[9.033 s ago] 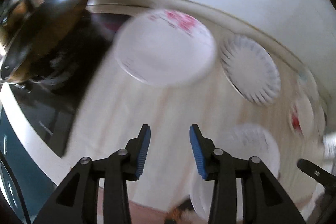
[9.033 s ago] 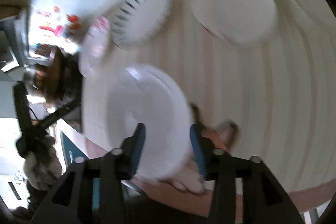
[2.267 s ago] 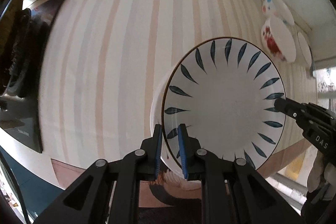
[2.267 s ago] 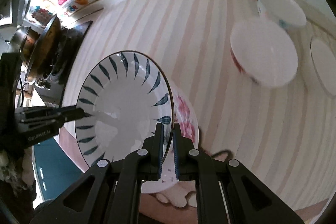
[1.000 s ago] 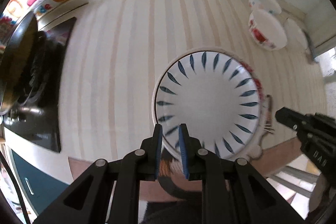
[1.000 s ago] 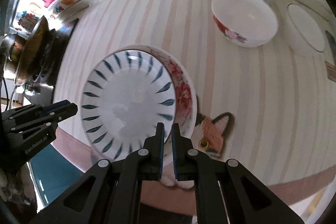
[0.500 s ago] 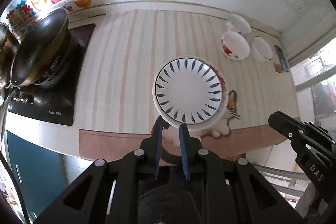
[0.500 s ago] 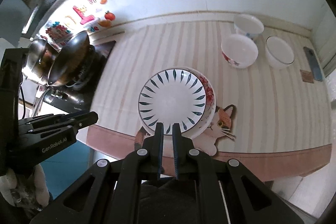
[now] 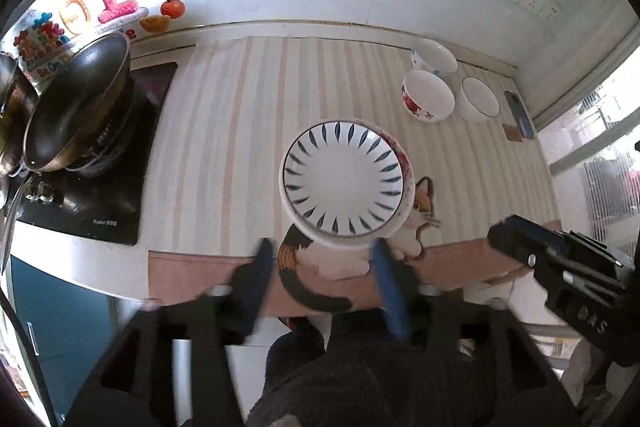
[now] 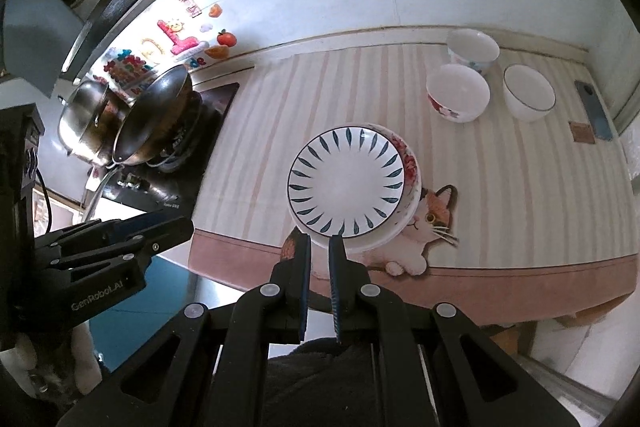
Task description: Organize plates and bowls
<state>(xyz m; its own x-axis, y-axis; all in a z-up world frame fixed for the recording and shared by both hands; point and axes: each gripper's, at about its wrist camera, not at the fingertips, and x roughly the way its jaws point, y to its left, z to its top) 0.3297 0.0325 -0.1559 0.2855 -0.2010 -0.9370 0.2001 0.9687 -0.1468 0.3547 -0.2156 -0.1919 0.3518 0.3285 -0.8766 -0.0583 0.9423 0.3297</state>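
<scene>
Far left: a wok point(image 9: 76, 107) on the stove, clear of the work. Left hand-held gripper point(image 9: 324, 281) raised above the surface point(image 9: 224, 131), jaws opening, nothing between them. Centre: leaf-patterned plate point(image 9: 343, 179) stacked on a floral plate point(image 9: 405, 163), likely so flatware nests together. Right hand-held gripper point(image 10: 319, 273) opening too, narrow gap, empty. Far right: three bowls point(image 10: 458, 93) grouped near the wall, apparently unsorted.

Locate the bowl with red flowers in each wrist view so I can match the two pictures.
Left wrist: bowl with red flowers, upper right, on the striped mat.
Right wrist: the same bowl, upper right, between two other bowls.
Shared landmark: blue-leaf plate, below-left of it in both.
</scene>
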